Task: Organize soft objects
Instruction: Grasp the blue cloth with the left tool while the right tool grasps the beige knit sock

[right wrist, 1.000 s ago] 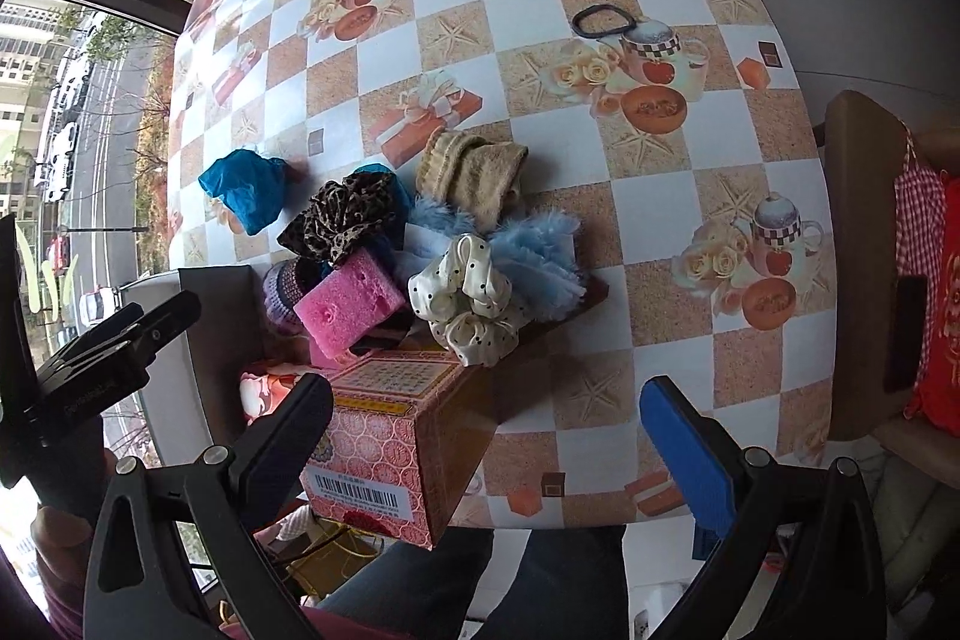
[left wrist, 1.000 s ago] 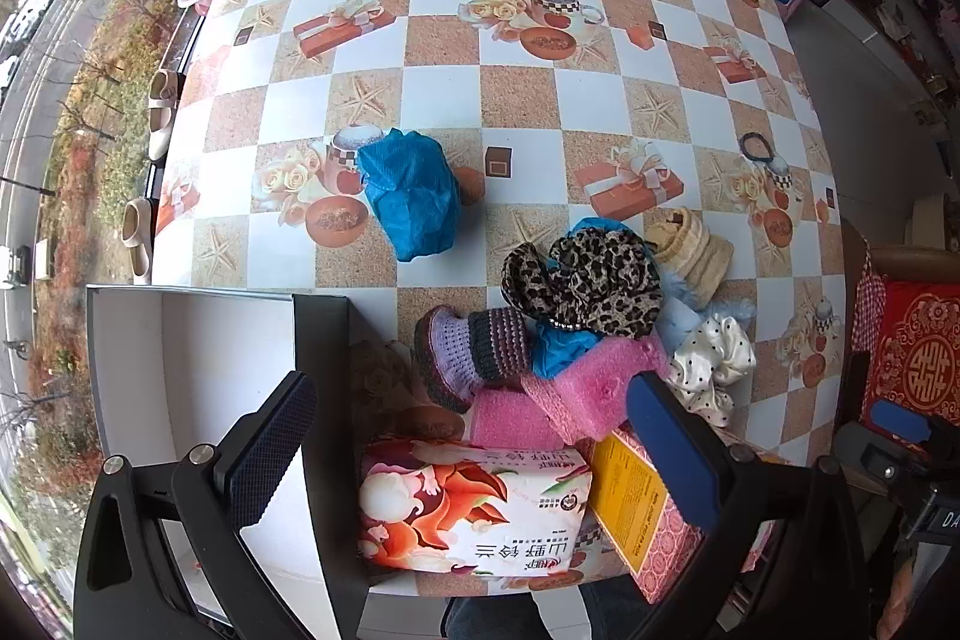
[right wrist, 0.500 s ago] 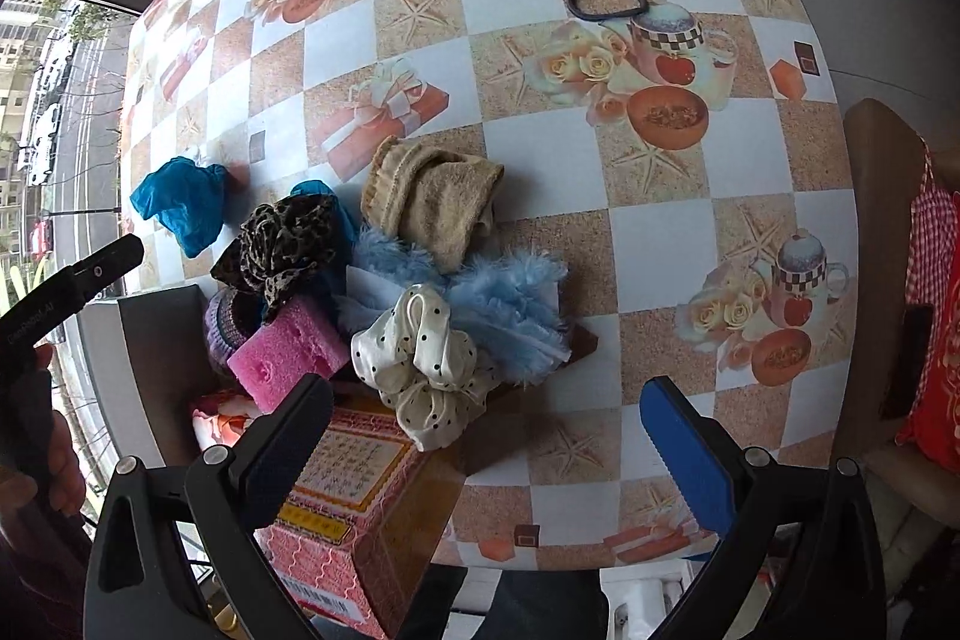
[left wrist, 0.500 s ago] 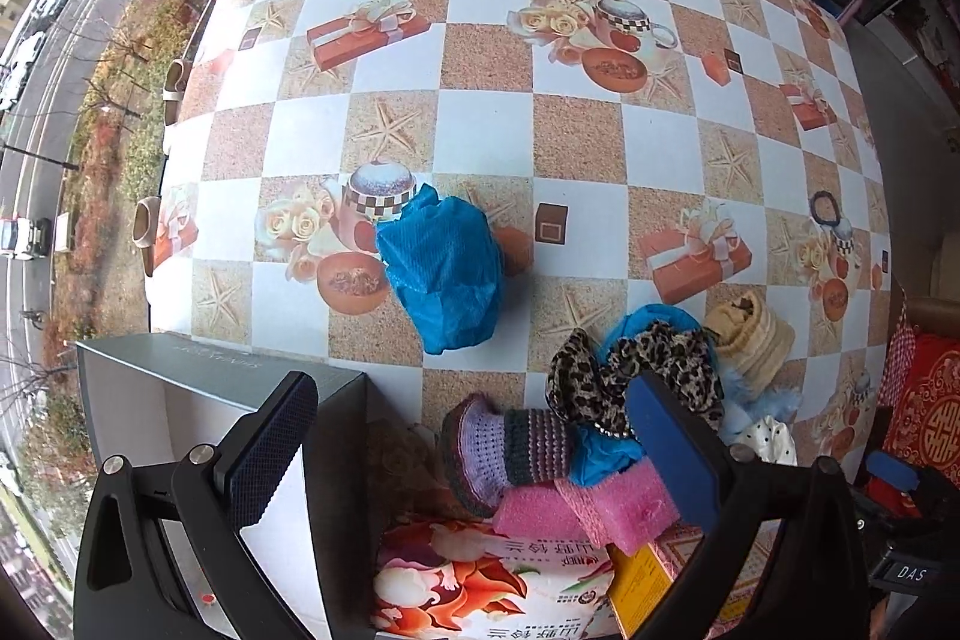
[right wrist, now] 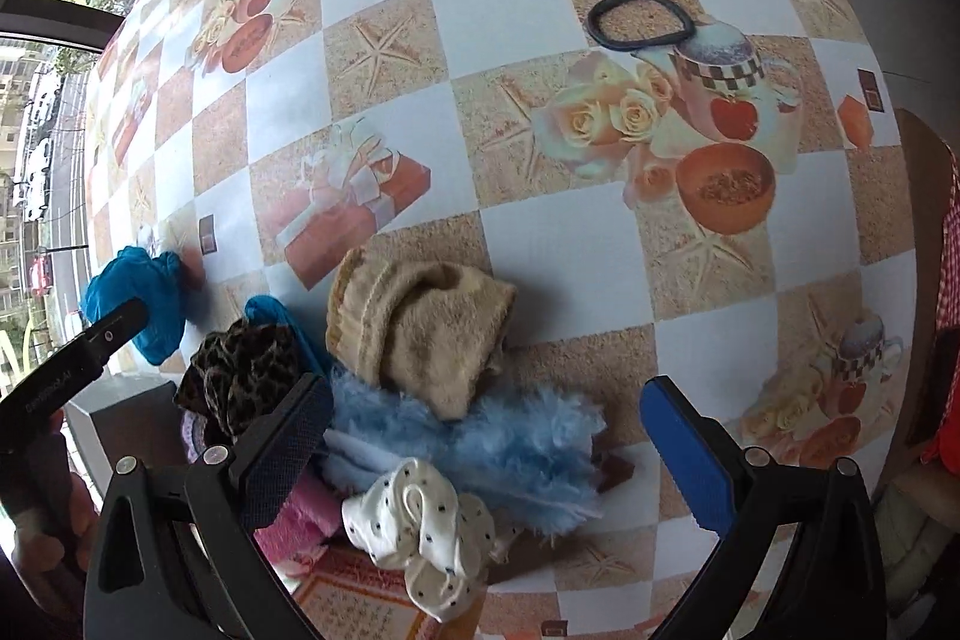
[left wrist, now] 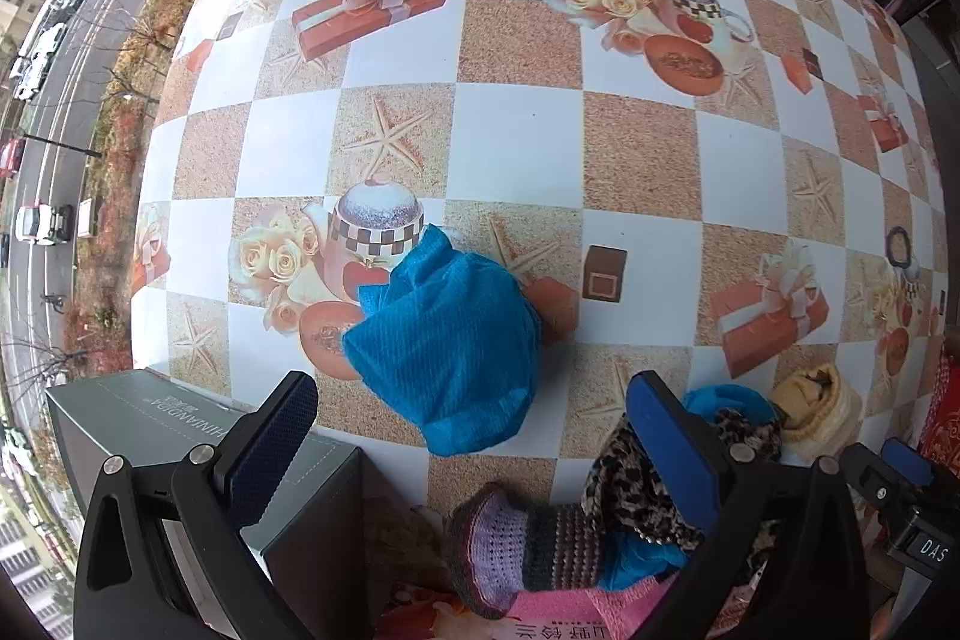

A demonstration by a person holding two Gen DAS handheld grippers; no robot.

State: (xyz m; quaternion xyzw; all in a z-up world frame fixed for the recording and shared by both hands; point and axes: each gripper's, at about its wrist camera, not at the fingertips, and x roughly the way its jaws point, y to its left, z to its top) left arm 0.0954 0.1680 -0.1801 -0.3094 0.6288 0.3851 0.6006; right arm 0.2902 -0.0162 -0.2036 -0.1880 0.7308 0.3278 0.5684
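A crumpled blue cloth lies on the patterned table just beyond my open, empty left gripper; it also shows in the right wrist view. A pile of soft things sits to its right: a leopard scrunchie, a purple knit piece, a tan fleece sock, a fluffy light-blue piece and a cream dotted scrunchie. My right gripper is open and empty, above the fluffy blue piece.
A grey open box stands at the table's near left edge. Tissue packs lie at the front edge under the pile. A black hair band lies further back on the table. A chair stands at the right.
Both grippers moved forward and lower over the table. The blue cloth now sits just ahead of my left fingers; the fluffy blue piece sits between my right fingers.
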